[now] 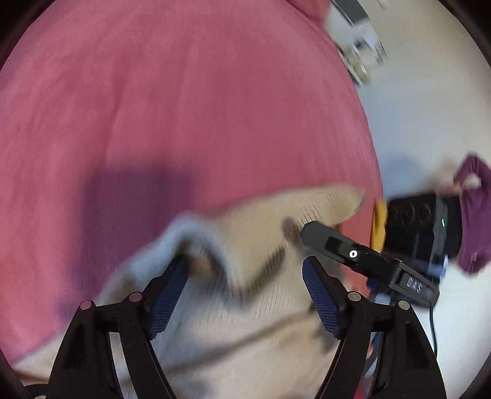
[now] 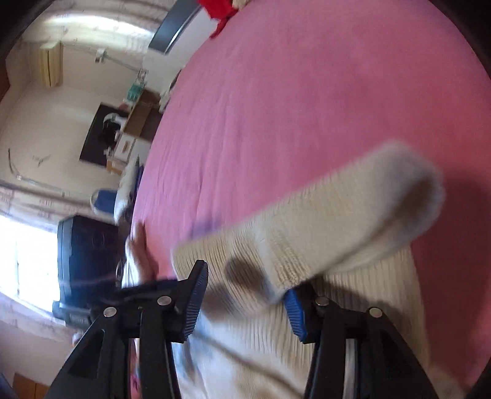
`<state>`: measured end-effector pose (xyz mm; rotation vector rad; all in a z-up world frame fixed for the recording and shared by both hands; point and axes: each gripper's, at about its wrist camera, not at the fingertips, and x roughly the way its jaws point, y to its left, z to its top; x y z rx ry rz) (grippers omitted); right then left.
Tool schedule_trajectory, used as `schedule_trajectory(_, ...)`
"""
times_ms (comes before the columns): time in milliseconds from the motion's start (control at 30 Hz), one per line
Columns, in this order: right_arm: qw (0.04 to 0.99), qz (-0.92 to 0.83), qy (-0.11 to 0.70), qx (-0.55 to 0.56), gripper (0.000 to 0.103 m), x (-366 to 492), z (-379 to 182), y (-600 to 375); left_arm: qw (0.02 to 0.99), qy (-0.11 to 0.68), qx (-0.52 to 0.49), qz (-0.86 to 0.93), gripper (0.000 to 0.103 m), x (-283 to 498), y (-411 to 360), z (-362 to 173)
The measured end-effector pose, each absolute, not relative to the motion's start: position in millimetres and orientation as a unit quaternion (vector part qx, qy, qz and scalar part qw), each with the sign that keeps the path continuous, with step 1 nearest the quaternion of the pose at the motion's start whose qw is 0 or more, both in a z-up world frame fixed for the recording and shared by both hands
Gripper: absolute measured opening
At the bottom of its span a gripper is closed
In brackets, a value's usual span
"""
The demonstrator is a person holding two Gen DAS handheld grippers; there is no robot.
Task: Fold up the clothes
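A cream knitted sweater lies on a pink bed sheet. My left gripper is open just above the sweater, with a raised fold between its blue pads. The right gripper's black finger shows in the left wrist view beside the sweater's ribbed edge. In the right wrist view the sweater has a rolled fold across it, and my right gripper is open over the ribbed hem, on the pink sheet. Both views are blurred.
A red garment lies at the bed's far end. A person in a purple top holds the right gripper body. A hand and the left gripper body are at the bed's edge. Room furniture stands beyond.
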<state>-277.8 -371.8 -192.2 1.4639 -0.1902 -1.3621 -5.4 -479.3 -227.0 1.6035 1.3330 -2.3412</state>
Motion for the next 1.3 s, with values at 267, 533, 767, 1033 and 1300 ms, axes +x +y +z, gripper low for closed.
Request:
schedule_trajectory(267, 0.533, -0.625, -0.211, 0.53, 0.05, -339.5, -150.7, -364.3, 0.058, 0.454, 0.445, -0.77, 0.078, 47.5, -518.4, -209.3)
schedule_trajectory(533, 0.566, -0.559, -0.146, 0.589, 0.051, -224.4, -175.2, -257.6, 0.01, 0.346, 0.504, -0.792, 0.078, 154.5, -487.5, -200.3)
schedule_trajectory(767, 0.504, -0.6, -0.175, 0.596, 0.051, -204.5, -187.0, -118.6, 0.077, 0.157, 0.493, -0.852, 0.078, 262.5, -377.0, -178.0)
schedule_trajectory(1033, 0.465, -0.638, -0.253, 0.559, 0.051, -211.3, -166.2, -64.5, 0.223, -0.306, 0.391, -0.839, 0.079, 242.3, -228.2, -168.0)
schedule_trajectory(1300, 0.447, -0.687, -0.262, 0.51, 0.051, -195.0, -161.2, 2.0, 0.319, -0.461, 0.338, -0.756, 0.08, 162.2, -135.4, -238.3)
